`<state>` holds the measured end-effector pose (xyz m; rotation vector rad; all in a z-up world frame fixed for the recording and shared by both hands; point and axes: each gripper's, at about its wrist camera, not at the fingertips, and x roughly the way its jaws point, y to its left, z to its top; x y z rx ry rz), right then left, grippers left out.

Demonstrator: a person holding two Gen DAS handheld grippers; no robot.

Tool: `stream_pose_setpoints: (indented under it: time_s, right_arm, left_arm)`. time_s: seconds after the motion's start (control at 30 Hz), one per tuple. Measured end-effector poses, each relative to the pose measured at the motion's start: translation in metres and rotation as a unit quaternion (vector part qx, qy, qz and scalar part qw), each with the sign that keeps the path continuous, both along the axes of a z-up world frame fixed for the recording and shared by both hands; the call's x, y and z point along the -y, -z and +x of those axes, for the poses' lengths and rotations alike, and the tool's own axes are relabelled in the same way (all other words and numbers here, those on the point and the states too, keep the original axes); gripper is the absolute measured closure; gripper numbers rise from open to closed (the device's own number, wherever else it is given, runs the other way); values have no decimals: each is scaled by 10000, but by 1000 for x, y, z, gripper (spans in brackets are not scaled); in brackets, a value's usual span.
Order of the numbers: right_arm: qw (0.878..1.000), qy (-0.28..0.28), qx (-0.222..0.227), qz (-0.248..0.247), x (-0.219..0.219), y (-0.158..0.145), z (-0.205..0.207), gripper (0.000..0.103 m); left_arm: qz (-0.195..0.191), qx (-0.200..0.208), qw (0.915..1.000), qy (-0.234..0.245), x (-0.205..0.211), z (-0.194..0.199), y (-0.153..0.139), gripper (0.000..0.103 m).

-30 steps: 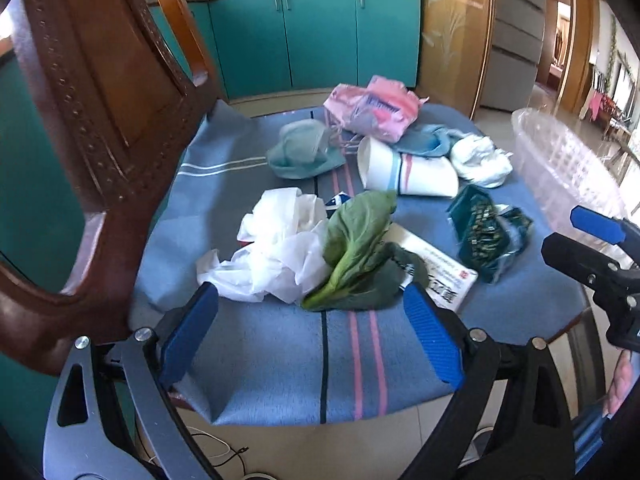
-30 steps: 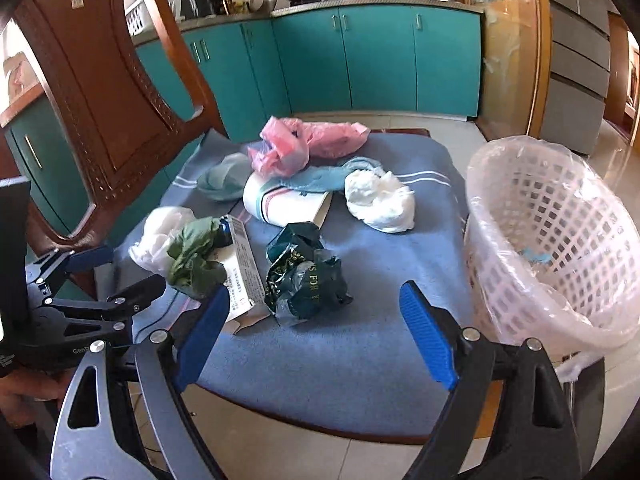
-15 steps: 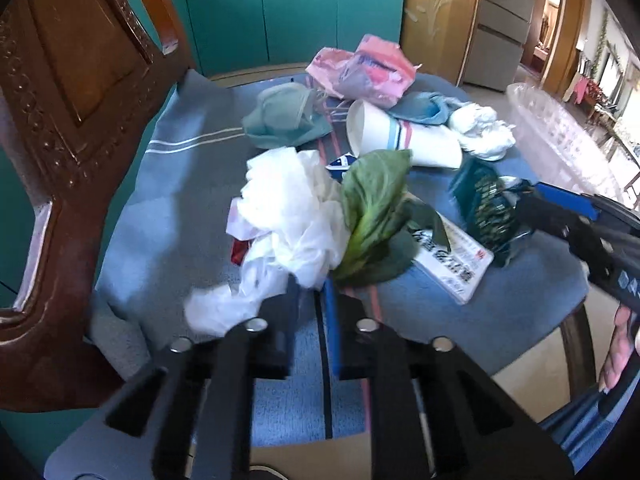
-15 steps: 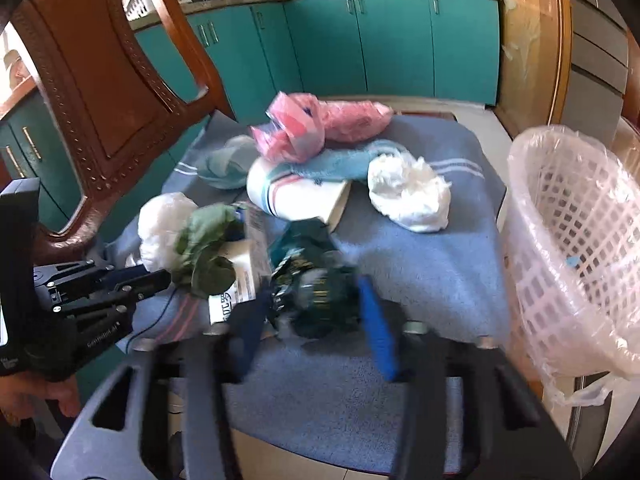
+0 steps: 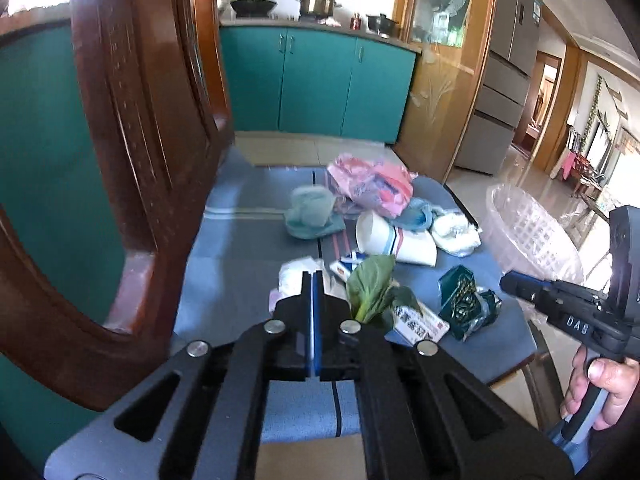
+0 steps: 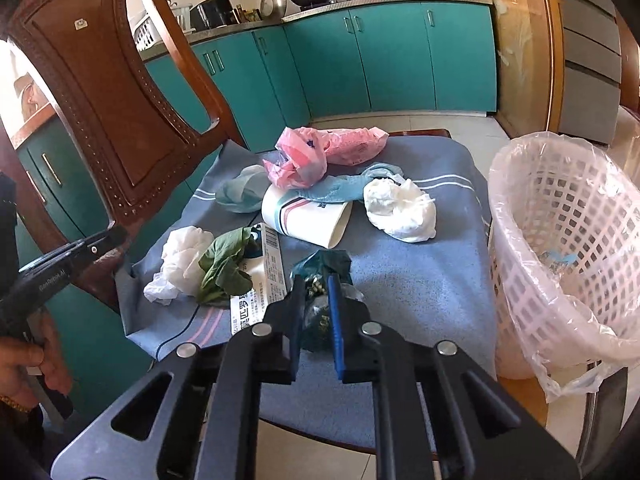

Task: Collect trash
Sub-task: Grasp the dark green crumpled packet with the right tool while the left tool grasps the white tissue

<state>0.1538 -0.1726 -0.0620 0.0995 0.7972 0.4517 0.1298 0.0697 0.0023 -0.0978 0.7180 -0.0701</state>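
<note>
Two plastic bags (image 6: 324, 152), one cup (image 6: 308, 220), one basket (image 6: 560, 248)

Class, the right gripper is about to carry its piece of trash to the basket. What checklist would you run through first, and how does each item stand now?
1. Right gripper shut on the dark green wrapper: ok, the wrapper sits between its fingers.
2. Wrapper lifted off the blue cushion: not ok, it appears to rest there.
3. Lined basket open-mouthed beside the cushion: ok.
4. Wrapper free of the printed carton beside it: cannot tell, their edges lie close.
5. Left gripper holding trash: not ok. It is shut with nothing between its fingers, and the white tissue lies apart from it.
</note>
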Motion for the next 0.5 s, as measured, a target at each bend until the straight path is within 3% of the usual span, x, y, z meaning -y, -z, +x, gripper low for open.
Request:
stream_pose_setpoints:
  time_s: [0.03, 0.07, 0.1, 0.23, 0.3, 0.37, 0.43, 0.5]
  right_arm:
    - [10000, 26, 8, 8, 0, 0, 0, 89]
    - [10000, 55, -12, -3, 1, 1, 1, 89]
    - [9999, 111, -99, -15, 1, 4, 4, 88]
    - [9987, 188, -373, 279, 4, 10, 8, 42]
    - [9992, 240, -249, 182, 1, 8, 6, 33]
    - [9995, 184, -237, 42, -6, 12, 7, 32]
    - [9993, 142, -333, -131, -11, 19, 12, 32]
    - [9988, 109, -327, -349, -17, 25, 15, 35]
  left_arm:
    - [77, -178, 9998, 14, 1, 2, 5, 78]
    - [189, -277, 9994, -61, 1, 3, 10, 33]
    - [320, -293, 9989, -169, 3, 3, 13, 19]
    - [639, -312, 9974, -79, 17, 16, 24, 19]
    - [689, -404, 9968, -46, 22, 26, 32, 19]
    - [800, -500, 9955, -23, 27, 37, 40, 19]
    - [659, -619, 9958, -131, 23, 48, 46, 31]
    - [254, -810, 9963, -143, 13, 55, 51, 66]
